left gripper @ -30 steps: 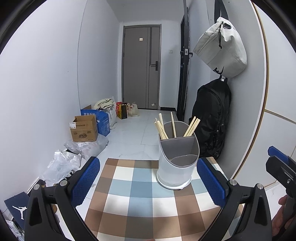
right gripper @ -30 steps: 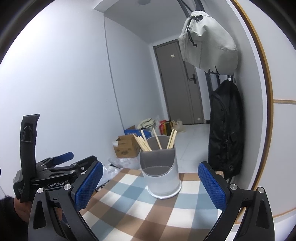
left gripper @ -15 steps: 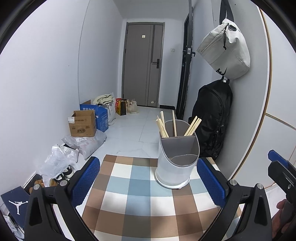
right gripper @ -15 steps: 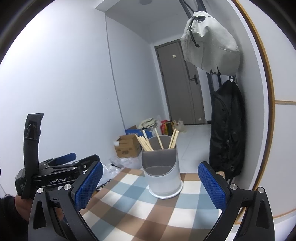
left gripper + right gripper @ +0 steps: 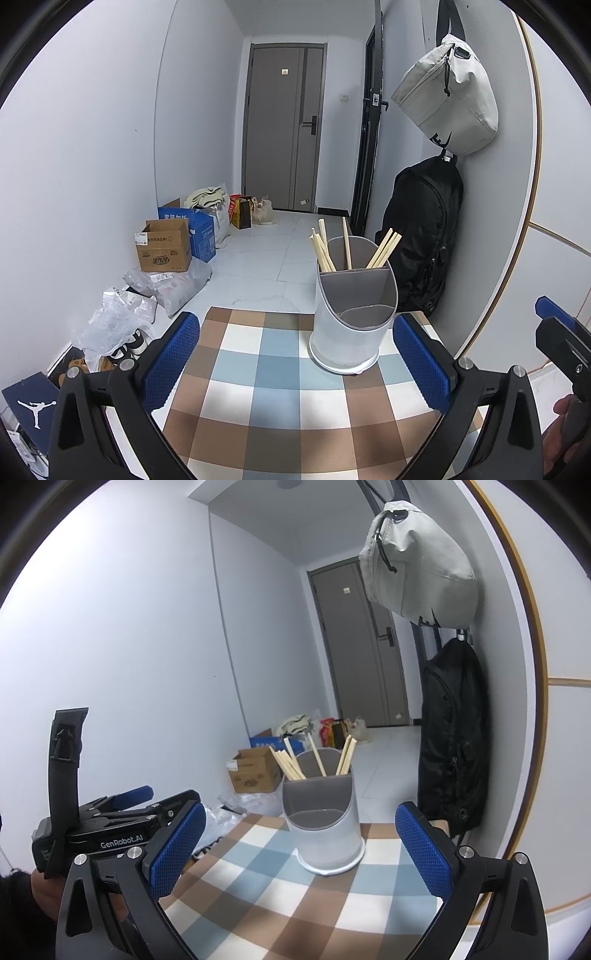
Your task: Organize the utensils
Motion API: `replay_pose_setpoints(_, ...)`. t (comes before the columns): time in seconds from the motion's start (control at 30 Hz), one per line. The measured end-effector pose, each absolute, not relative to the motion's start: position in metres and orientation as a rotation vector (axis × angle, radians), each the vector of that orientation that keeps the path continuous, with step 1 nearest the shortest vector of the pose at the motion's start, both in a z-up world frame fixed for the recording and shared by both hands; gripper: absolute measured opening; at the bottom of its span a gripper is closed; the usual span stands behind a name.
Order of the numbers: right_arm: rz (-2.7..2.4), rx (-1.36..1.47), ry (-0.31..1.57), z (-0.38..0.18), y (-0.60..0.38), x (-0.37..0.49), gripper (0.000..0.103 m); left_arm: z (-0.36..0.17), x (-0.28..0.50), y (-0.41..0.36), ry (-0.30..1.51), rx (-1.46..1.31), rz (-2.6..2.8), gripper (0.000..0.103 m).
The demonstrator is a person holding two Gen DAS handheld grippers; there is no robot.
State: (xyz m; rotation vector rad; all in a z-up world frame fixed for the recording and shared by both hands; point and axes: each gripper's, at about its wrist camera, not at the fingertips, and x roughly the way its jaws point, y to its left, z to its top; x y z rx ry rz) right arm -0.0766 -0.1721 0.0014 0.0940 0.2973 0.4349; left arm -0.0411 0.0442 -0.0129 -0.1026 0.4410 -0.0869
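Observation:
A grey and white utensil holder stands near the far right edge of the checked tablecloth. Several wooden chopsticks stand in its rear compartment; the front compartment looks empty. The holder also shows in the right wrist view with the chopsticks. My left gripper is open and empty, held above the cloth short of the holder. My right gripper is open and empty, also short of the holder. The left gripper's body shows at the left of the right wrist view.
A black backpack and a grey bag hang on the right wall beside the table. Cardboard boxes and plastic bags lie on the floor to the left. A grey door closes the hallway.
Both grippers have drawn back and risen slightly from the holder; the view now shows a little more of the cloth. Both stay open and empty.

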Motion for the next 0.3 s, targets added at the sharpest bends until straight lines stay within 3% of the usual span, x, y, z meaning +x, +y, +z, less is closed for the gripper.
replay_pose_setpoints(0.3, 0.42, 0.113, 0.311, -0.0001, -0.1748, -0.0751, 0.103, -0.0154, -0.0366, 0.0448, 0.465, -0.122, -0.108, 0.102)
